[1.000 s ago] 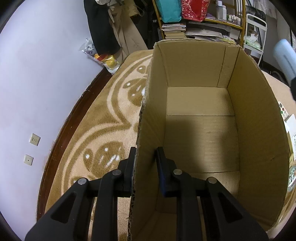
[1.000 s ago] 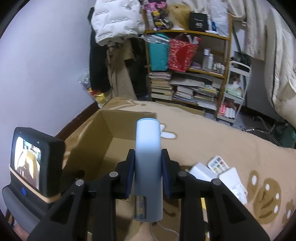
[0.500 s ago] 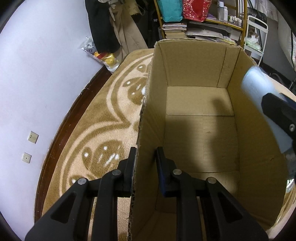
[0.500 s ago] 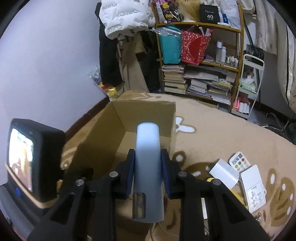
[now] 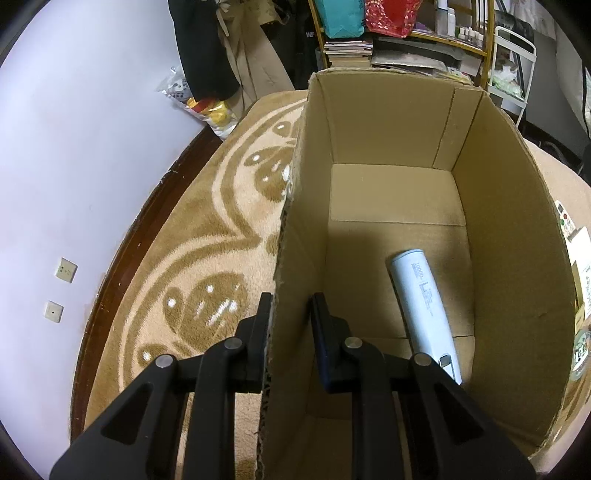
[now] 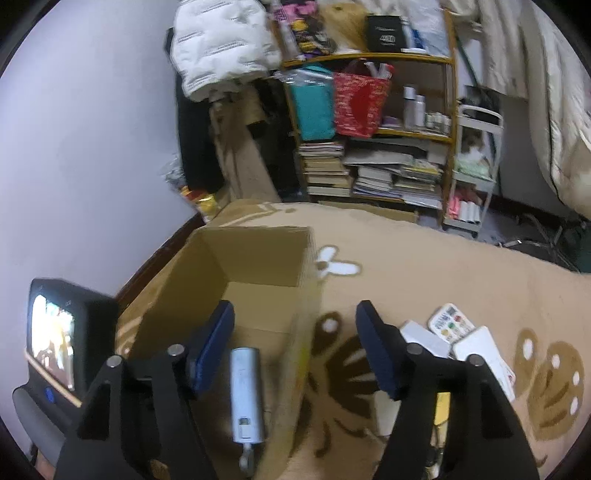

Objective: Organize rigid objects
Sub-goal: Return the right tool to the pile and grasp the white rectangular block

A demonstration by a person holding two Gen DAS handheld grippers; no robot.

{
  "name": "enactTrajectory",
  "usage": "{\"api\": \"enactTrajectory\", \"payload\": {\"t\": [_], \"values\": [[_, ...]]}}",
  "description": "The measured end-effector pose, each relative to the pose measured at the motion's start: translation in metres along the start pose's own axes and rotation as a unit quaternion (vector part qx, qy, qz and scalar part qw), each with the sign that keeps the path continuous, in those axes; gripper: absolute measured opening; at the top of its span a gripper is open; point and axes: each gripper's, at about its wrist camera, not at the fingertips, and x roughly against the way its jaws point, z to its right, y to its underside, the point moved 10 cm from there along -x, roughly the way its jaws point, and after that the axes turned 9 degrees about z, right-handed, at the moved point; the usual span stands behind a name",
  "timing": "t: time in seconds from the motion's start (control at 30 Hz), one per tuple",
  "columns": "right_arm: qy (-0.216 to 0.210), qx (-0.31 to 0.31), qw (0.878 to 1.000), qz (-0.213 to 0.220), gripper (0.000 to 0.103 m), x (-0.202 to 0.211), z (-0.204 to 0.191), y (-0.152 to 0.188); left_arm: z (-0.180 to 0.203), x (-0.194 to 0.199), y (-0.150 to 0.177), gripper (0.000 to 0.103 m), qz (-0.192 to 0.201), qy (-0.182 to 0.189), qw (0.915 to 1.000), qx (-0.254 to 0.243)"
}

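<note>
I have just let go: my right gripper (image 6: 295,347) is hanging wide open above the cardboard box (image 5: 517,229), the pale blue cylinder (image 5: 423,302) now lying inside, right of my left gripper (image 5: 290,321) clamping the wall. Remotes next.

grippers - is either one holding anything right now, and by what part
The left gripper pinches the cardboard box by its side wall's top edge. The right gripper is open, holding nothing.

Small dark print runs along the pale blue cylindrical device (image 5: 422,299) lying in the brown cardboard box (image 5: 517,258), too small to read. The black box (image 6: 384,33) on the top shelf carries a pale number, apparently "40", blurred.
</note>
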Motion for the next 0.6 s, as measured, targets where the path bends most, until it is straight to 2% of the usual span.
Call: {"api": "enactTrajectory", "payload": {"t": [0.3, 0.43, 0.6], "values": [[0.076, -0.062, 0.995, 0.003, 0.101, 0.003, 0.077, 0.005, 0.0, 0.0, 0.001, 0.019, 0.0, 0.0, 1.0, 0.0], [0.099, -0.075, 0.992, -0.022, 0.103, -0.003, 0.099, 0.019, 0.0, 0.0, 0.001, 0.019, 0.0, 0.0, 1.0, 0.0], [0.102, -0.077, 0.99, -0.058, 0.103, -0.017, 0.108, 0.042, 0.0, 0.0, 0.001, 0.02, -0.001, 0.0, 1.0, -0.002]]}}
